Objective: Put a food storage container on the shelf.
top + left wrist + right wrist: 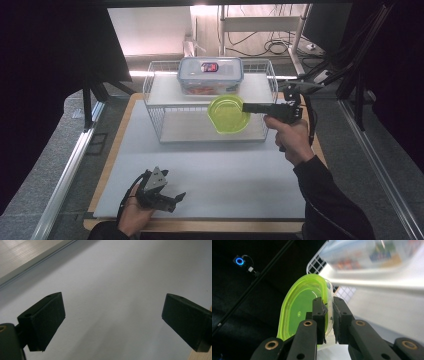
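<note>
While the right gripper (328, 315) pinches the green bowl (229, 114) by its rim before the wire rack (155, 107), it's airborne; the left gripper (113, 320) rests on the white mat (120, 277). Left jaws wide apart, holding nothing.

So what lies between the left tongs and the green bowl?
Bare pale mat in the high view. The left tongs rest open near its front edge; the translucent green plastic bowl is pinched by the right tongs beside the white wire rack.

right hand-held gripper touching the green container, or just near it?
Touching. The right gripper view shows the right hand-held gripper with both jaws clamped on the rim of the green container, one pad on each side of the wall, no gap.
</note>
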`<state>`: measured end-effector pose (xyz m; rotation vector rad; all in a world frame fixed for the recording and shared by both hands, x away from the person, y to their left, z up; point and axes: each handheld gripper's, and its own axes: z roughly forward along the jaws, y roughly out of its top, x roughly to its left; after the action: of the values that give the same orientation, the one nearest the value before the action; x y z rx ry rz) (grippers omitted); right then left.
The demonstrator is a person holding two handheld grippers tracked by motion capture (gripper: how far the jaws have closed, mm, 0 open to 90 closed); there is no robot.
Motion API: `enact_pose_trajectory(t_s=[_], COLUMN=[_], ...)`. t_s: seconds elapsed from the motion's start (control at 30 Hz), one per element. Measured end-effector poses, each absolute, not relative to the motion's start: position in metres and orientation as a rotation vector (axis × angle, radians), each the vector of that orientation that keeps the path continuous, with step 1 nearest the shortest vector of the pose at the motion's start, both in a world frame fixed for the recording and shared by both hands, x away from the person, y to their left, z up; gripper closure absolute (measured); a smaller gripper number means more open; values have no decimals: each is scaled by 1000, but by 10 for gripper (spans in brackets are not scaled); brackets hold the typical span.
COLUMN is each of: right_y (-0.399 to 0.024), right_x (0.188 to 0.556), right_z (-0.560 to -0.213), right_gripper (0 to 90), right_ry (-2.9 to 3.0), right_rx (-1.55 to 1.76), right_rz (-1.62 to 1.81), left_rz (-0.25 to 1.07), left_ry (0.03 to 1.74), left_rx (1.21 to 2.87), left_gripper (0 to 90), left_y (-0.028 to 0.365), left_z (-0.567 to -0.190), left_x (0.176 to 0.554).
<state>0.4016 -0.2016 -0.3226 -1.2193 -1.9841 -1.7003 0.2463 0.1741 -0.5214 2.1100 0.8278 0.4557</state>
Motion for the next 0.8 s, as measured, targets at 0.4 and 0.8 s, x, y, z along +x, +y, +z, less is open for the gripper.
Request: enact_pose_trajectory(t_s=[0.4, 0.8], right_y=[-183, -150], right_x=[438, 488], right_z=[-262, -241], right_gripper=[819, 818], right_ry=[-1992, -1978], right_rx=[-1286, -1484], right_rz=[-1795, -1835], left_rz=[451, 451], left_ry=[824, 816], left_rx=[2118, 2124], left_gripper=[47, 49], left_y=[174, 174], left_z=[-522, -522], left_x=[246, 246])
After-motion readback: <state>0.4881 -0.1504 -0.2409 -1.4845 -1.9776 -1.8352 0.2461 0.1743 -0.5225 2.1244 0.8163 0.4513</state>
